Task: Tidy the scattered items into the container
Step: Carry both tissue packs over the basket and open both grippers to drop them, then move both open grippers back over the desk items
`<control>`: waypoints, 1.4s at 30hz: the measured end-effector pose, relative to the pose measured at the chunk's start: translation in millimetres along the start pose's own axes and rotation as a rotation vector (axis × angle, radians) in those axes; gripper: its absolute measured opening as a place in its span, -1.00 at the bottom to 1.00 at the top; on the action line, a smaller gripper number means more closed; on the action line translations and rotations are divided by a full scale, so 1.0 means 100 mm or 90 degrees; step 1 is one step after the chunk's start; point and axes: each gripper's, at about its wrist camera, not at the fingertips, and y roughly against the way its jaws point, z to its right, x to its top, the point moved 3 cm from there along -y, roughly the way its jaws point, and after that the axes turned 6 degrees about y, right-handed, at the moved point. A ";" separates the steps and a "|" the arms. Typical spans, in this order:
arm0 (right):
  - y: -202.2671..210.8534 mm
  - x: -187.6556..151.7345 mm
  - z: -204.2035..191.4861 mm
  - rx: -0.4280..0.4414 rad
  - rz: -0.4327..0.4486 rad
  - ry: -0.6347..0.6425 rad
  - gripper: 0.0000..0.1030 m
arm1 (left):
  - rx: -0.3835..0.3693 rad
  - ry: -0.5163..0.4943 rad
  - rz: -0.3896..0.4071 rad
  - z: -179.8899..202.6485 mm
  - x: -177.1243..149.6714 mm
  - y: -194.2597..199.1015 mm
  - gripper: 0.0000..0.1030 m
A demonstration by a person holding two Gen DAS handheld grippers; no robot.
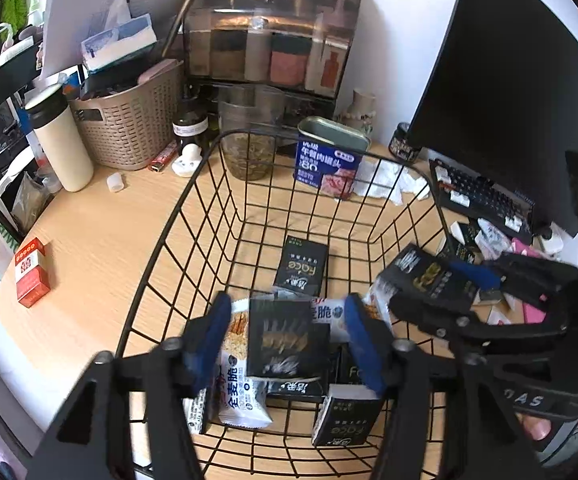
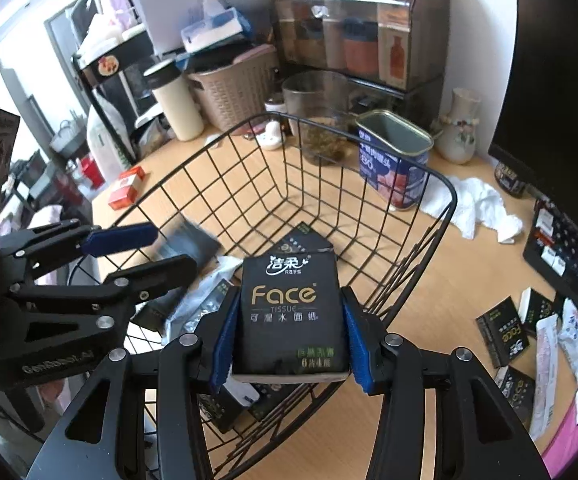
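right wrist view: tissue pack clamped over the wire basket

right wrist view shows the right tool [image 2: 289,330] clamped on a black "face" tissue pack [image 2: 291,312], both blue pads pressed against its long sides, held upright above the near rim of the black wire basket [image 2: 445,192]. at nine o'clock in that view the left tool [image 2: 169,248] reaches over the basket's left edge, its fingers apart, with a blurred dark pack [image 2: 191,242] loose between them.

left wrist view looks down between the left tool's blue pads, which stand apart with a gap on either side of that dark pack [image 1: 287,336]; the pads do not press it. below it, on the basket floor, lie a snack bar wrapper [image 1: 239,392] and several more black tissue packs, one at twelve o'clock of the pile [image 1: 301,266] and one at five o'clock [image 1: 347,414]. the right tool enters from three o'clock carrying its pack.

on the wooden desk [image 2: 469,264] at four o'clock of the basket, more tissue packs and pale sachets [image 2: 529,332] are still scattered beside a keyboard [image 2: 565,248]. behind the basket stand an open blue tin [image 2: 393,168] and crumpled white paper [image 2: 477,204].
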 end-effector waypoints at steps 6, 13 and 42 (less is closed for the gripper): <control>-0.01 0.00 0.00 -0.018 0.000 0.002 -0.06 | -0.004 -0.002 -0.003 0.02 0.00 0.00 0.32; 0.01 0.01 0.00 -0.023 0.009 -0.003 0.06 | -0.011 0.006 0.007 -0.01 0.01 0.06 0.32; 0.78 -1.03 0.91 -0.067 0.007 -0.082 0.22 | -0.113 -0.152 -0.018 1.49 -0.43 0.19 0.36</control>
